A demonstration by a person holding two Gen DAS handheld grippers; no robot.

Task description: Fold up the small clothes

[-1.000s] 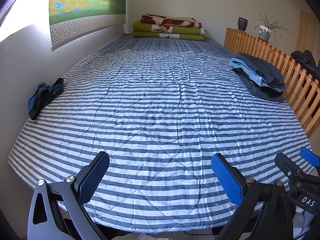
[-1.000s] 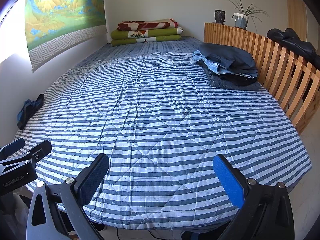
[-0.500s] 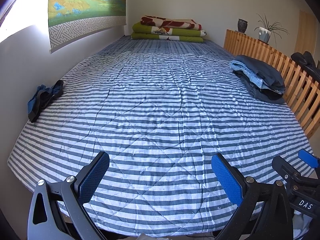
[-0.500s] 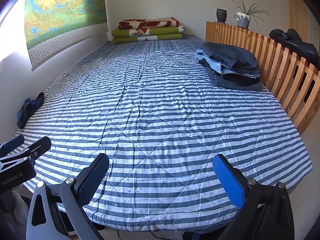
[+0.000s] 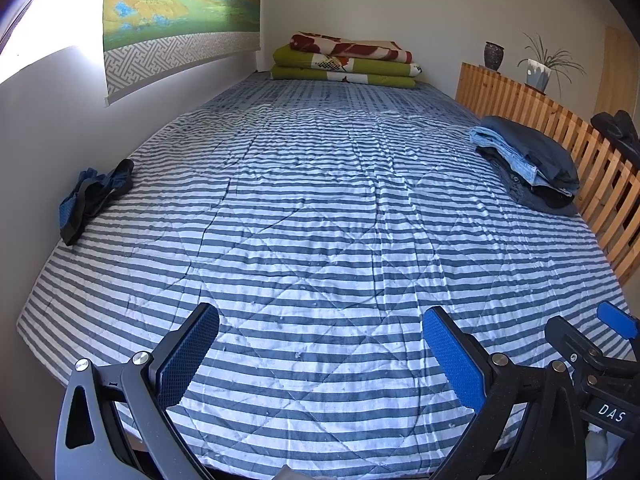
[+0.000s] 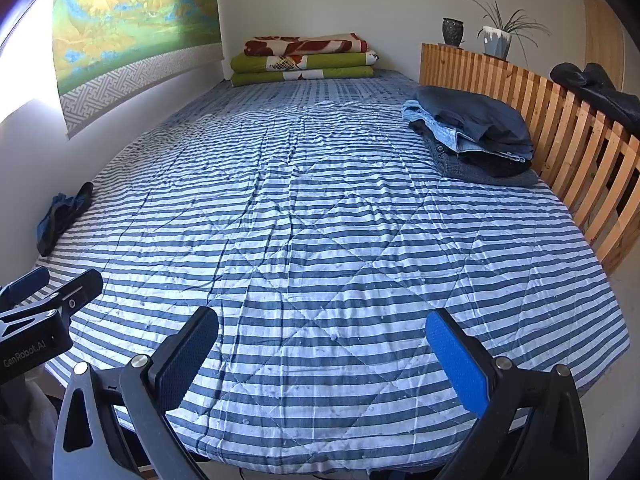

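Both grippers, left gripper (image 5: 320, 344) and right gripper (image 6: 322, 346), level over bed (image 5: 320, 220), jaws wide, empty.

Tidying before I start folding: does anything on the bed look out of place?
Yes: a small blue-and-black garment lies crumpled at the bed's left edge against the wall, unlike the neatly folded clothes stack by the wooden rail.

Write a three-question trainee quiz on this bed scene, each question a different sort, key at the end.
1. True or false: the left tool grips the crumpled blue-and-black small garment.
2. Which side of the blue-and-white striped quilt holds the stack of folded dark and denim clothes? A) wall side B) wooden-rail side
3. Fill in: the right tool is ____.

Key: 1 false; 2 B; 3 open.
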